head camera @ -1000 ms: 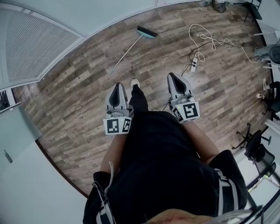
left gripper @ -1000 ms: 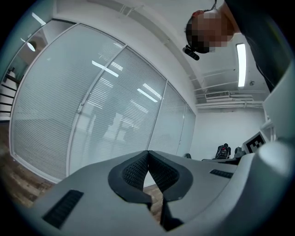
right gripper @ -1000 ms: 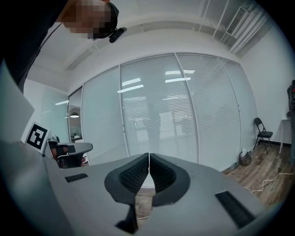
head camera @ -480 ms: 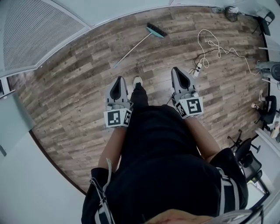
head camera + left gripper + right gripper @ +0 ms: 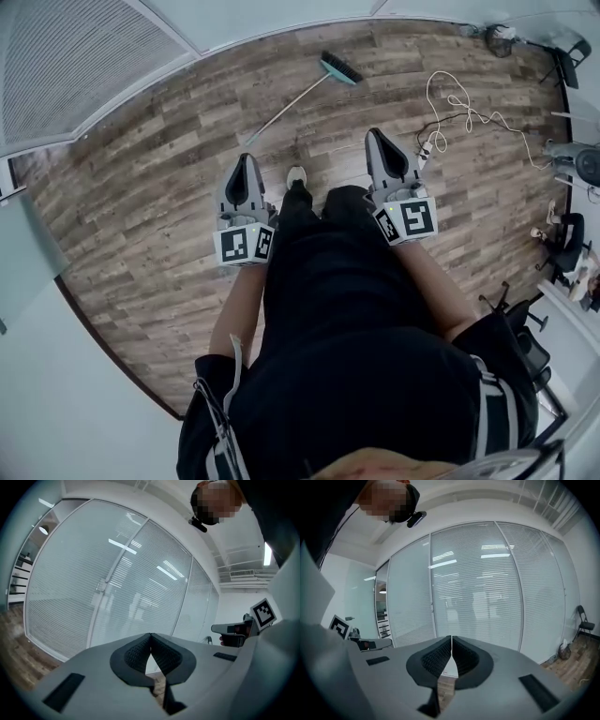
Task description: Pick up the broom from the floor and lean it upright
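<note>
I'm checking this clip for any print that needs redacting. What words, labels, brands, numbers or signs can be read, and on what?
No readable words, brands or numbers in any view.
Left gripper, its marker cube: black-and-white square patterns, not text.
Right gripper, its marker cube: the same.
Broom: too small to show any label.

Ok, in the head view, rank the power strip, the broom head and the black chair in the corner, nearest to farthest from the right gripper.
Measured from the right gripper:
1. The power strip, on the floor just to its right.
2. The broom head, ahead and slightly left, close to the wall.
3. The black chair, far off in the right corner.
</note>
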Demonstrator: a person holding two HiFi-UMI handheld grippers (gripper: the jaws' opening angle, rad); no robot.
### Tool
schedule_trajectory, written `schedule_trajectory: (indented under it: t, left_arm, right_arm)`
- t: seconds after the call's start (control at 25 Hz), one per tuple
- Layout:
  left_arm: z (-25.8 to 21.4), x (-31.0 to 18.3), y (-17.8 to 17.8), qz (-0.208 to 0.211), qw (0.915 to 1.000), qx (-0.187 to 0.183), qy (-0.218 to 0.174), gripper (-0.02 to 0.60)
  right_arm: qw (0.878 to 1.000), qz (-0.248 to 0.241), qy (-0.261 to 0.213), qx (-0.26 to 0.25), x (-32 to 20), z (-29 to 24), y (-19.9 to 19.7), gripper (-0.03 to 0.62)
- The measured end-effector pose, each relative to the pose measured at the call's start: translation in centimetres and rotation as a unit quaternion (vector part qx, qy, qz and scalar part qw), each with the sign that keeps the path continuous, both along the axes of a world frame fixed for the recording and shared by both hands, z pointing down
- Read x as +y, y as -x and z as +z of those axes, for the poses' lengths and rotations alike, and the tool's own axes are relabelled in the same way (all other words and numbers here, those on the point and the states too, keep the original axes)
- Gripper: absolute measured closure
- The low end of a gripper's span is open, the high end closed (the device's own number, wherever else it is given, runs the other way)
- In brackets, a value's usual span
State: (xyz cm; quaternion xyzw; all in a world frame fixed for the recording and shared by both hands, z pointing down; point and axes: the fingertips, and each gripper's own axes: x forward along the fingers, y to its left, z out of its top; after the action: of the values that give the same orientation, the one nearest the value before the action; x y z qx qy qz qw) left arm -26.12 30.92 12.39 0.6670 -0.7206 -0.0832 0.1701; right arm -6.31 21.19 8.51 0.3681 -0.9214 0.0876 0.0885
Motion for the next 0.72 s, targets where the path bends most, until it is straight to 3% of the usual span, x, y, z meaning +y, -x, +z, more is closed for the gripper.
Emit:
schedule_trajectory:
  t: [0.2, 0.4, 0.72]
  left_arm:
    - [1.2, 0.2, 1.3, -0.023, 0.9997, -0.006, 0.003, 0.563]
    - [3.7, -0.3, 1.7, -0.031, 0.9989, -0.017, 0.029, 0.563]
    - [7.1, -4.4, -1.9, -0.019, 0.9959, -0.029, 0.084, 0.561]
  right_arm:
    - [0.999, -0.035, 0.006, 0.002, -0.3, 0.5, 2.1, 0.574]
    - [0.999, -0.016, 0.024, -0.040, -3.1, 0.9, 2.6, 0.574]
    - [0.995, -0.063, 0.012, -0.072, -6.6, 0.8, 3.1, 0.574]
